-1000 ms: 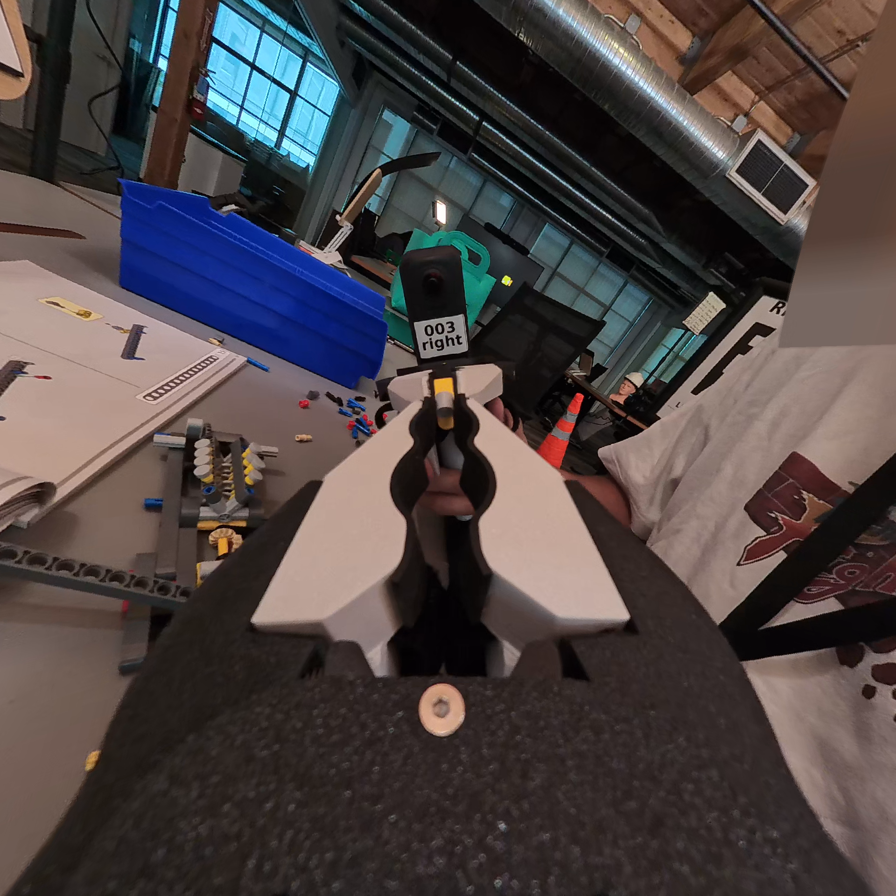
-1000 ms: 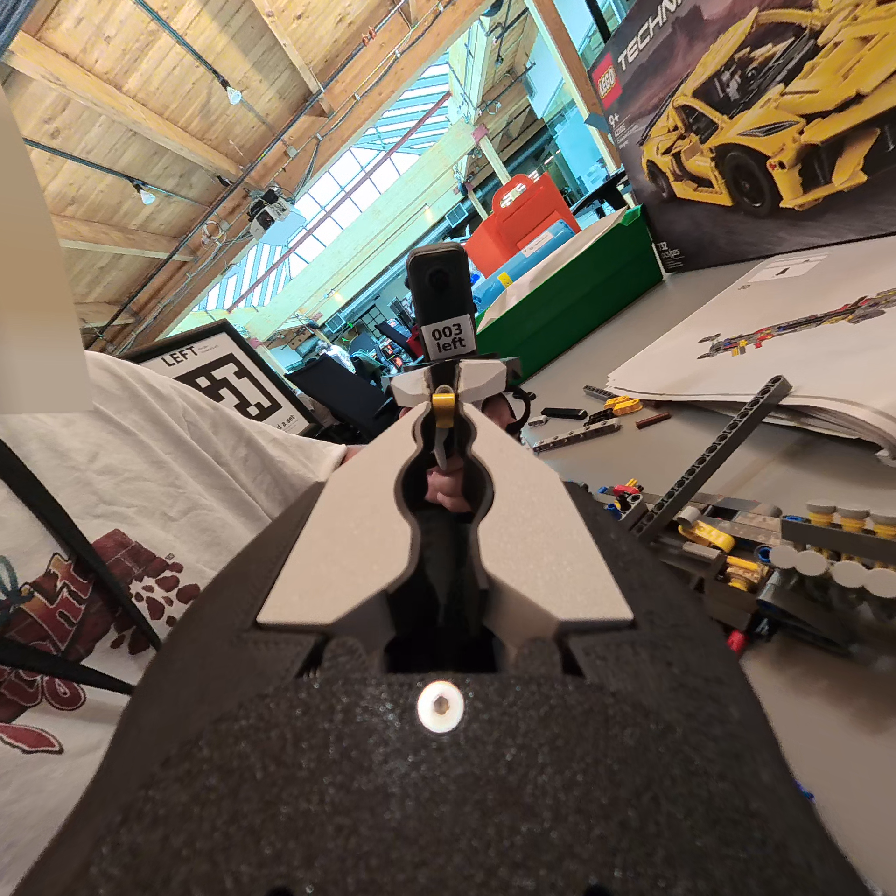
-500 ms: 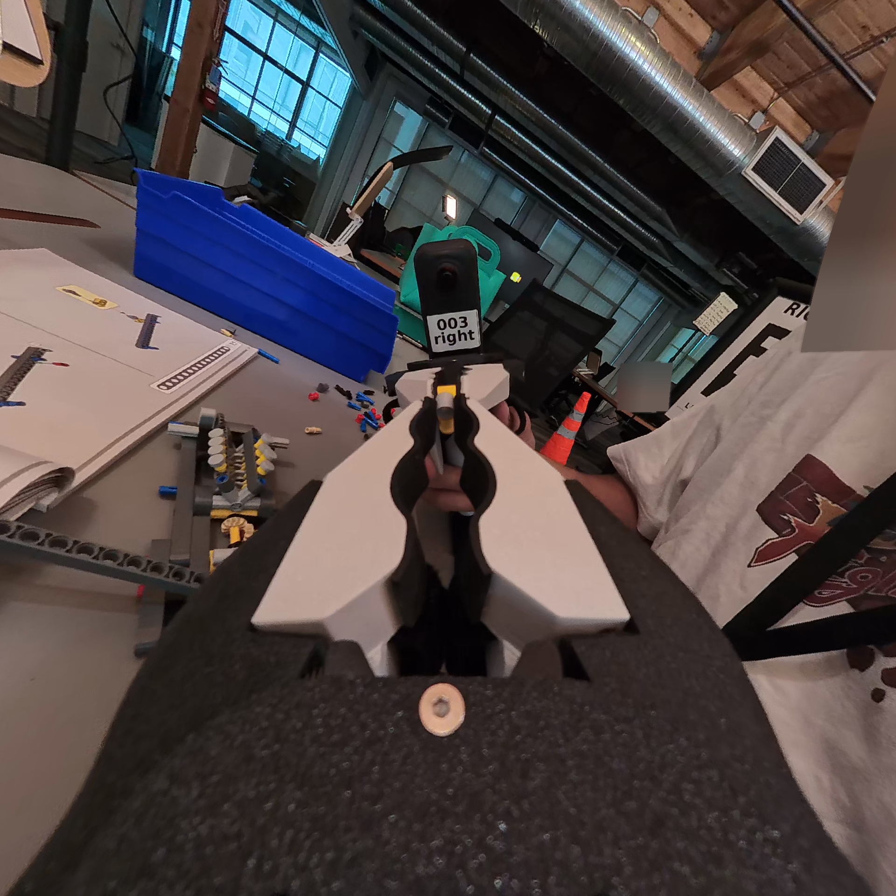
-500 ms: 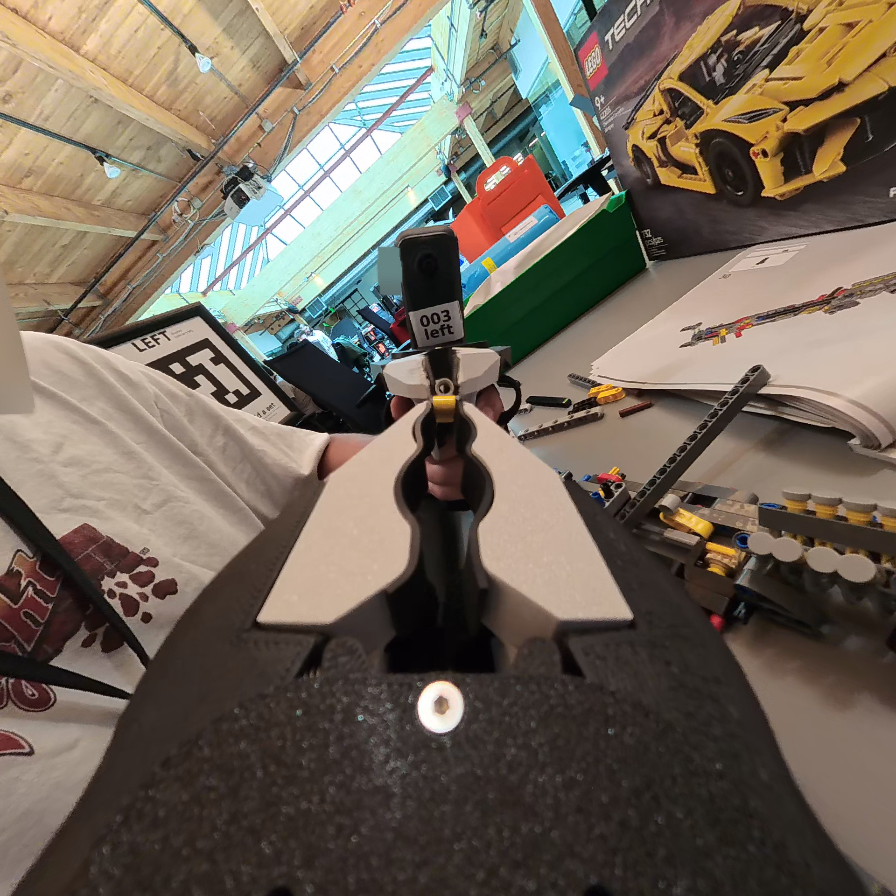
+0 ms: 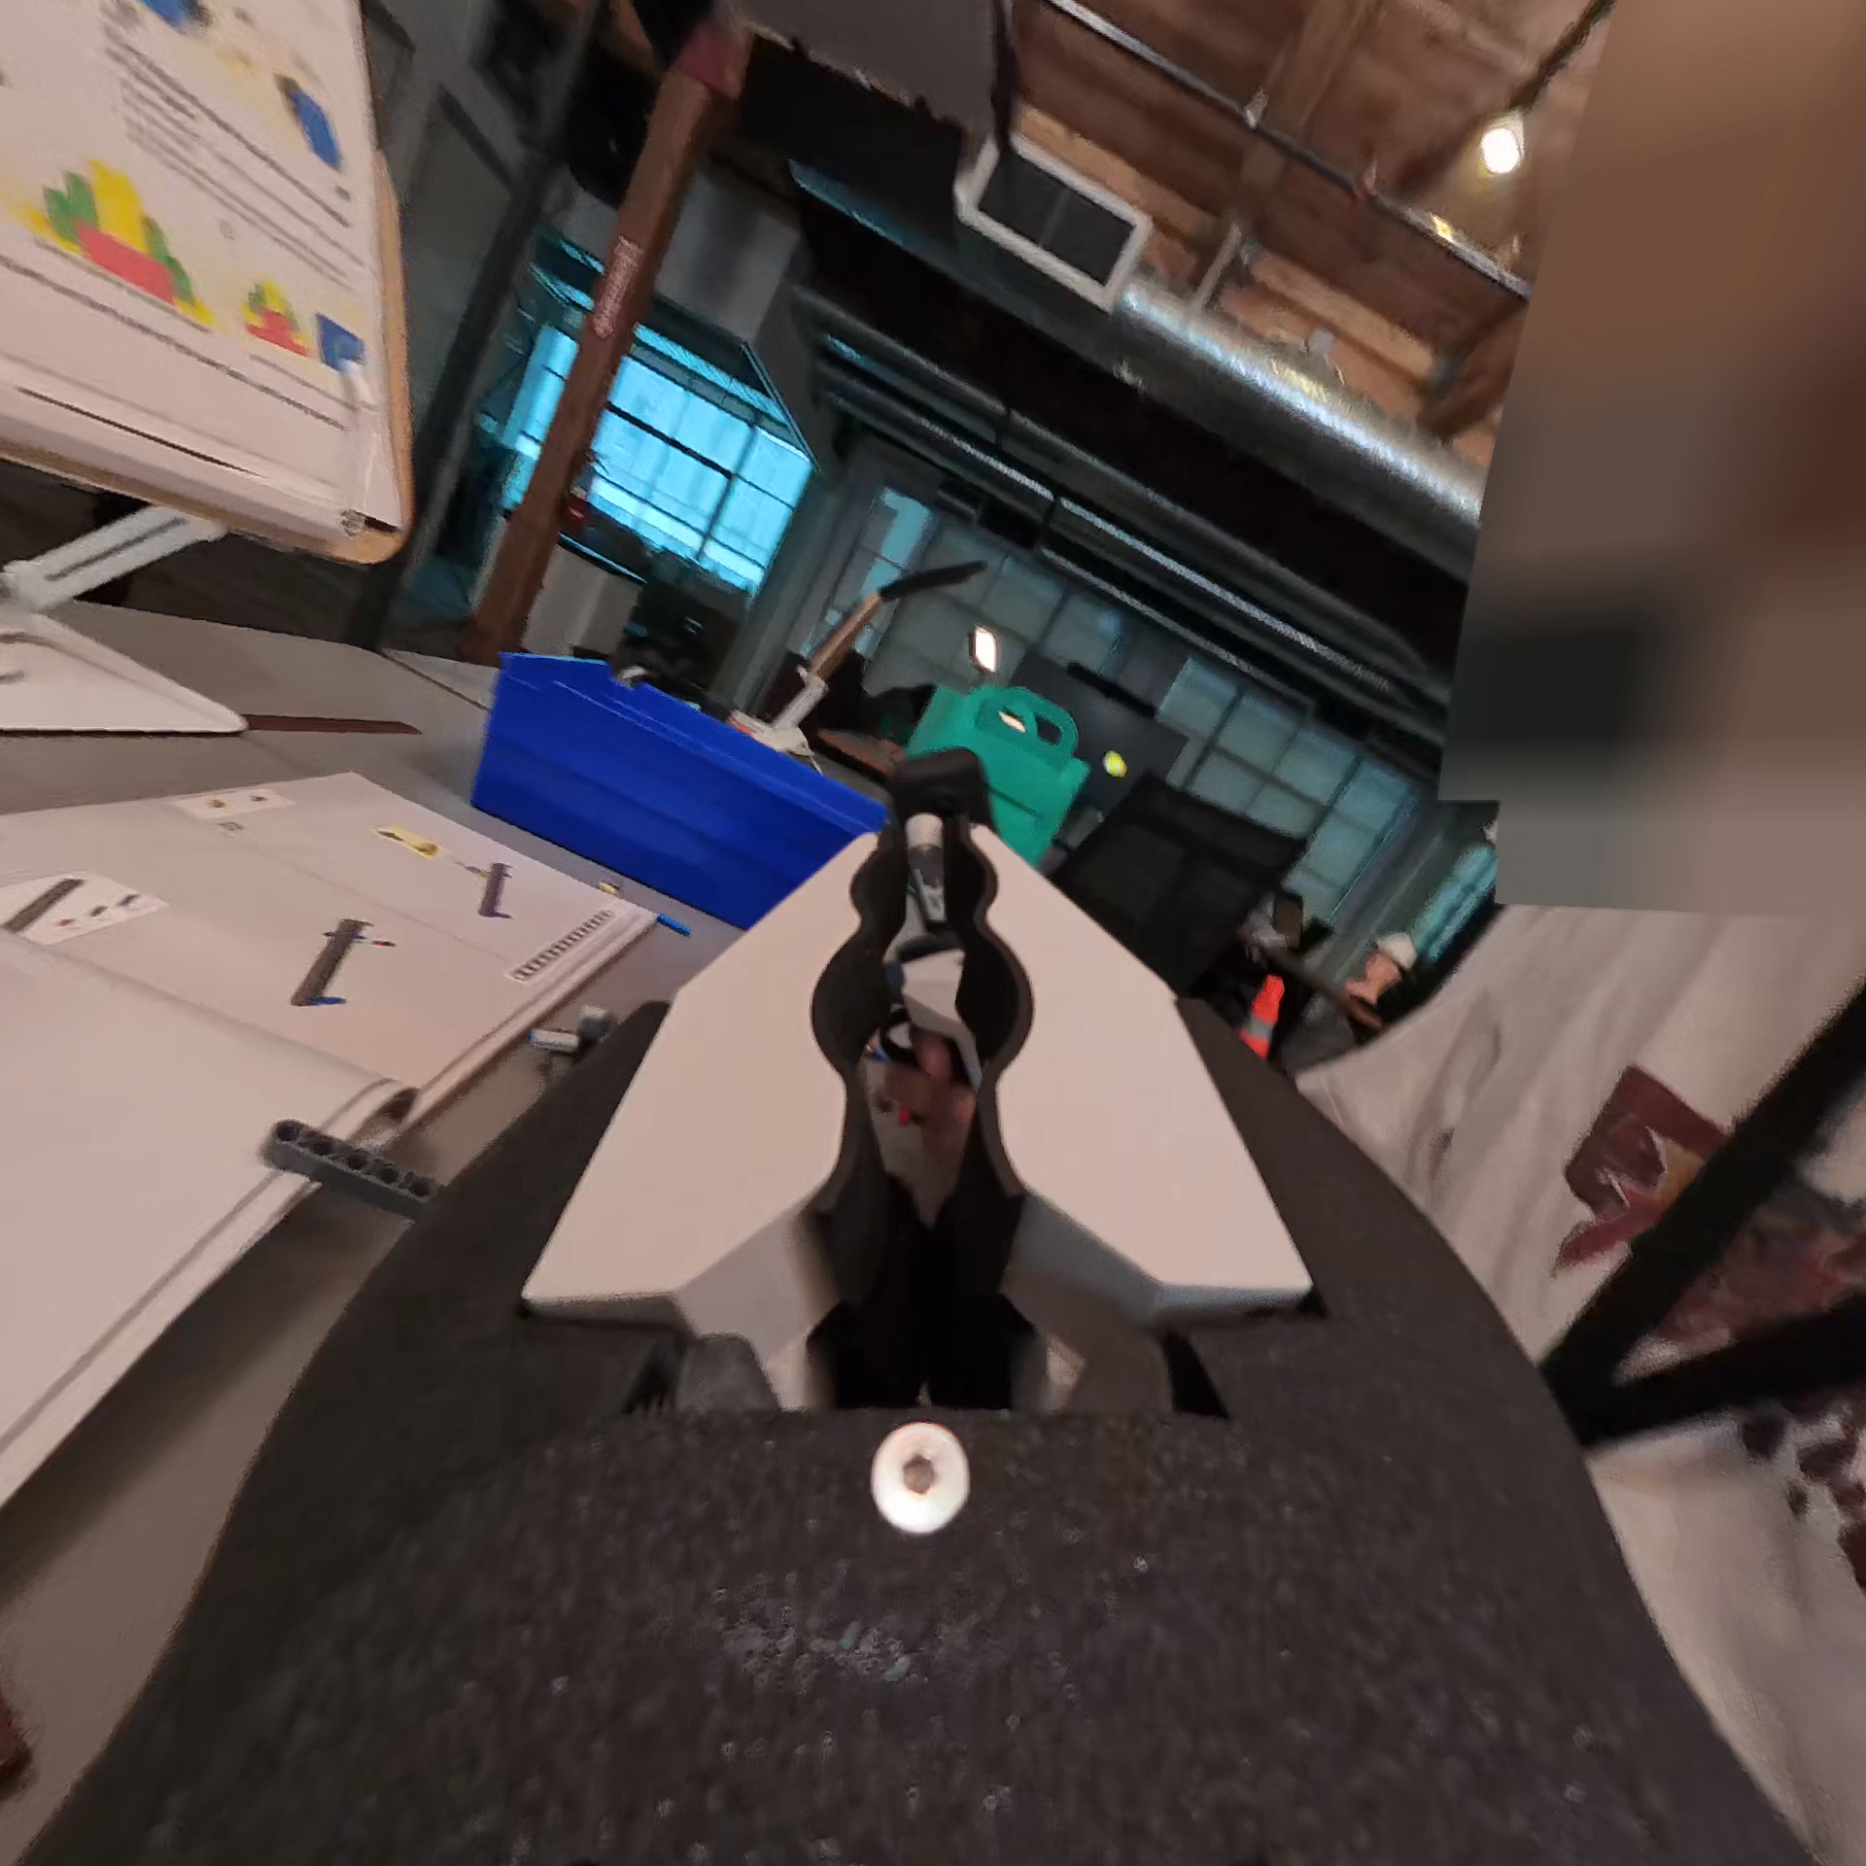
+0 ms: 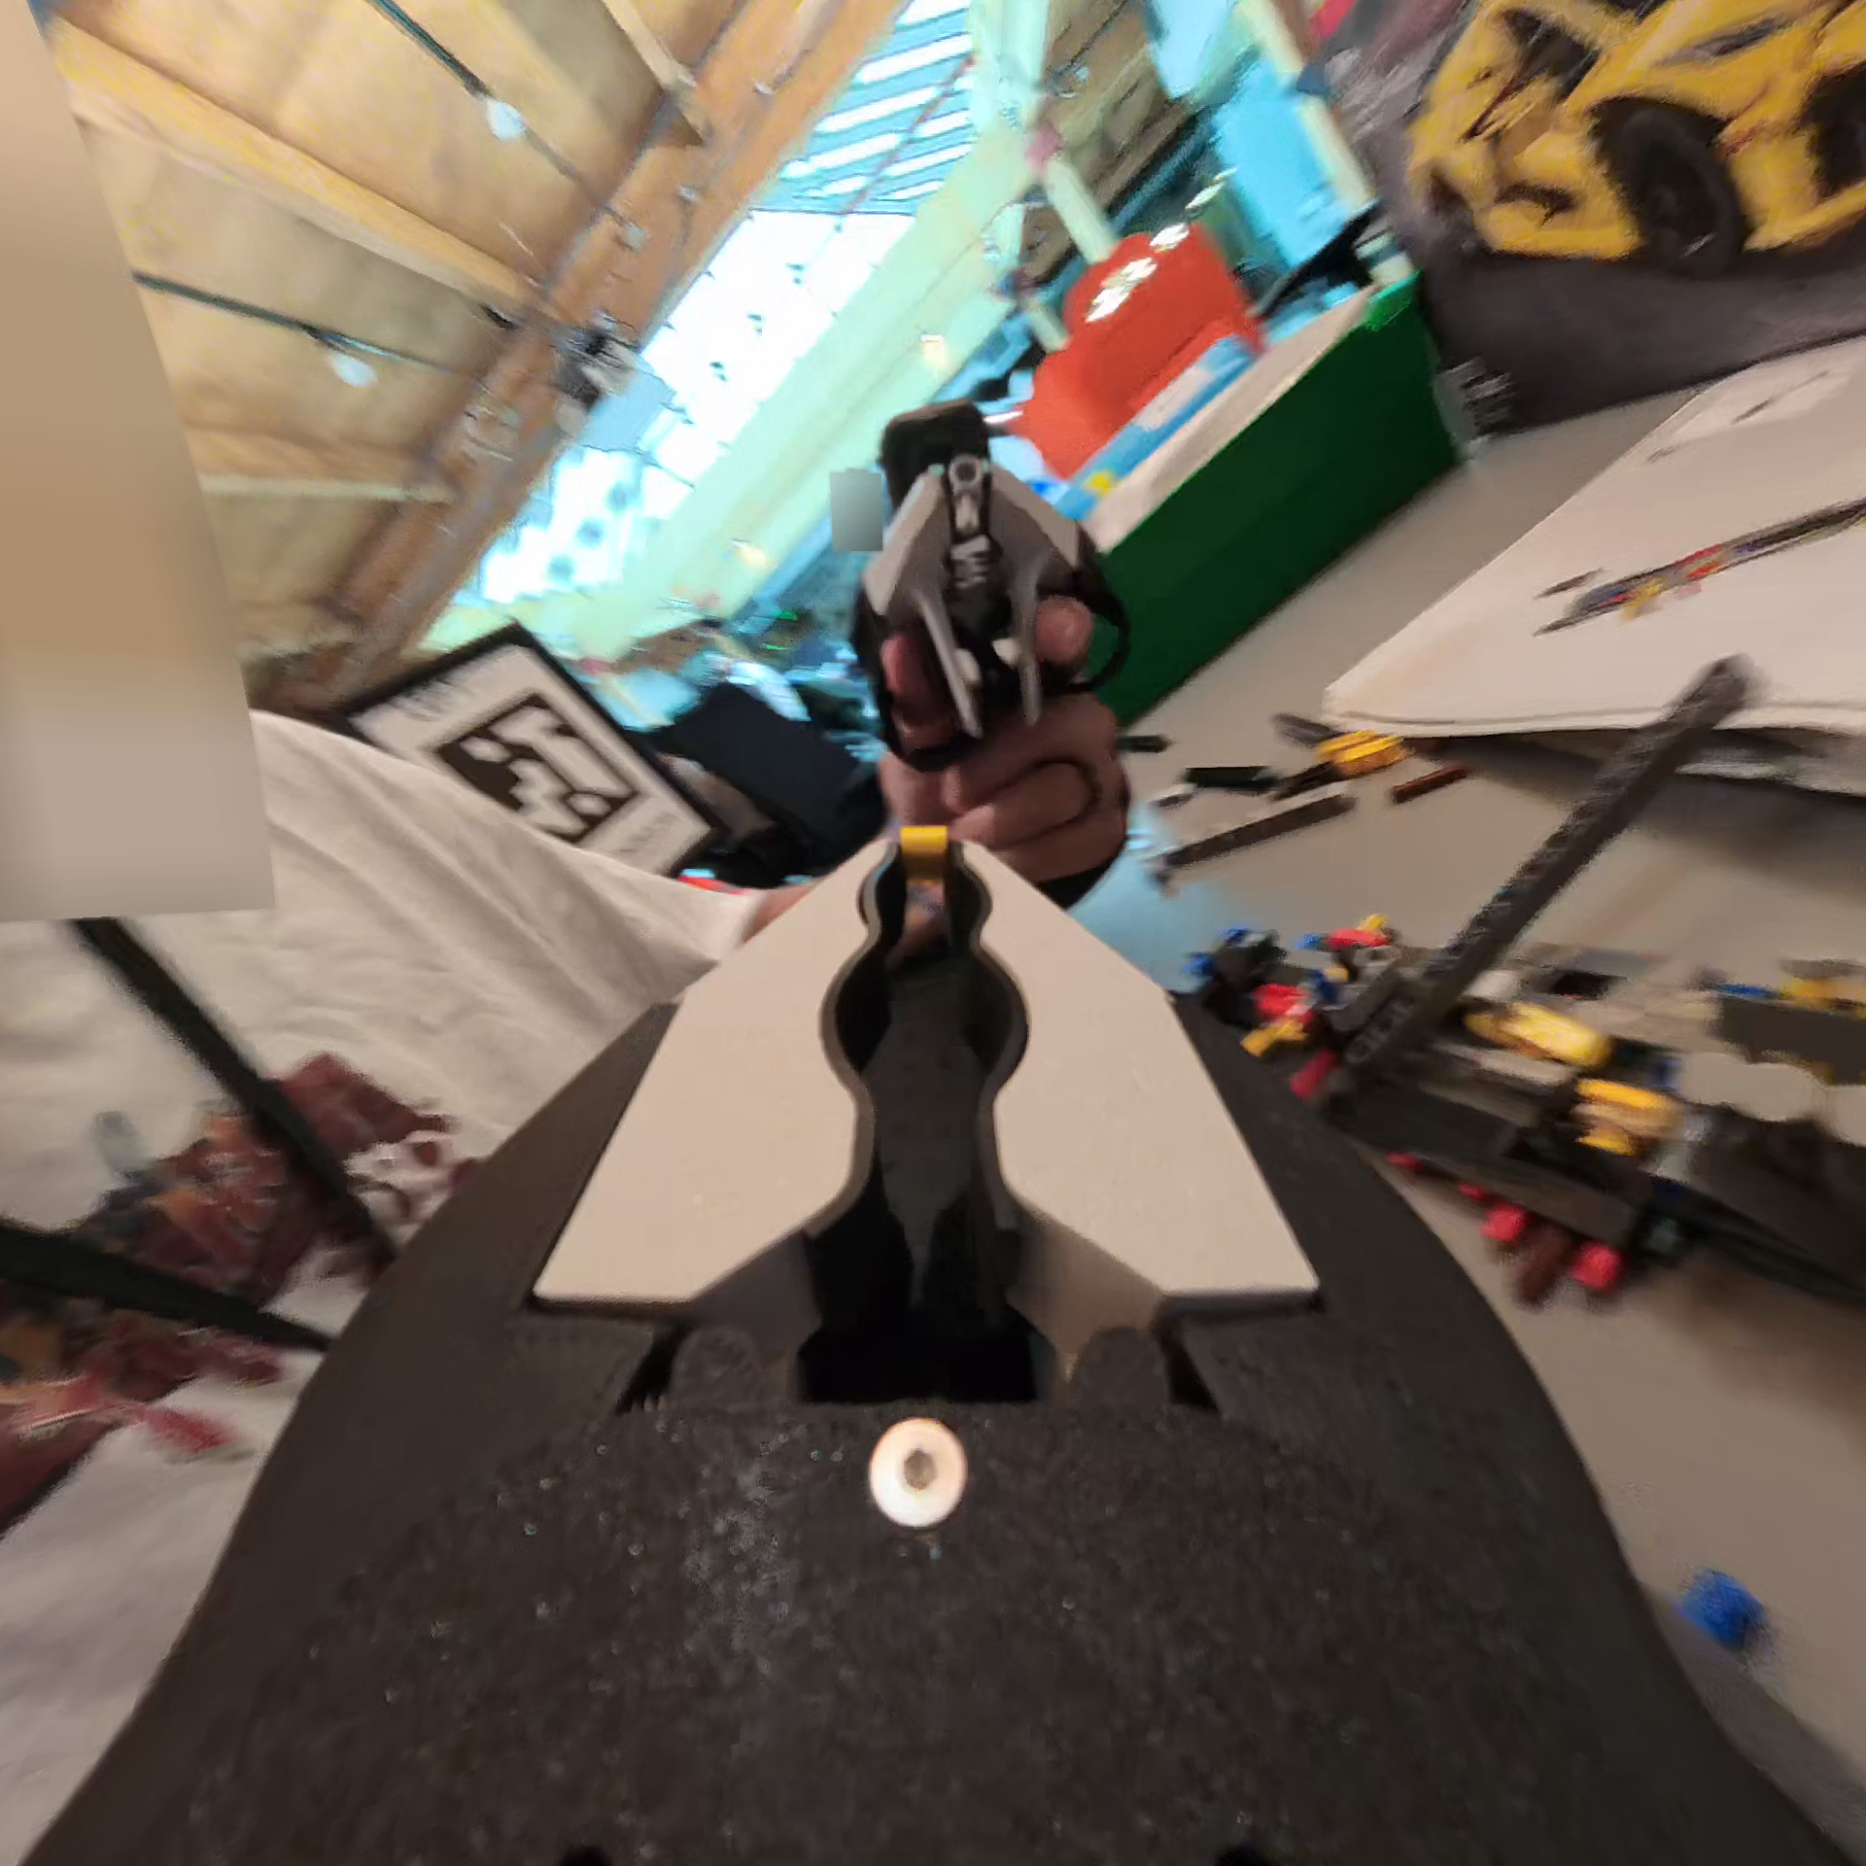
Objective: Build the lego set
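**Tongs apart, each gripping a small piece**

The right tongs (image 6: 921,858) were pinched on a yellow piece (image 6: 923,846). The left tongs (image 5: 924,843) were clamped on a grey peg (image 5: 921,838). The half-built model (image 6: 1555,1070) lay on the surface (image 6: 1656,1434) to the right, beside the open booklet (image 6: 1666,596), with loose parts (image 6: 1303,798) near.

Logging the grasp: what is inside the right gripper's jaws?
A small yellow piece is pinched at the tips of the right gripper. Its lower part runs down between the fingers, so its full shape is hidden.
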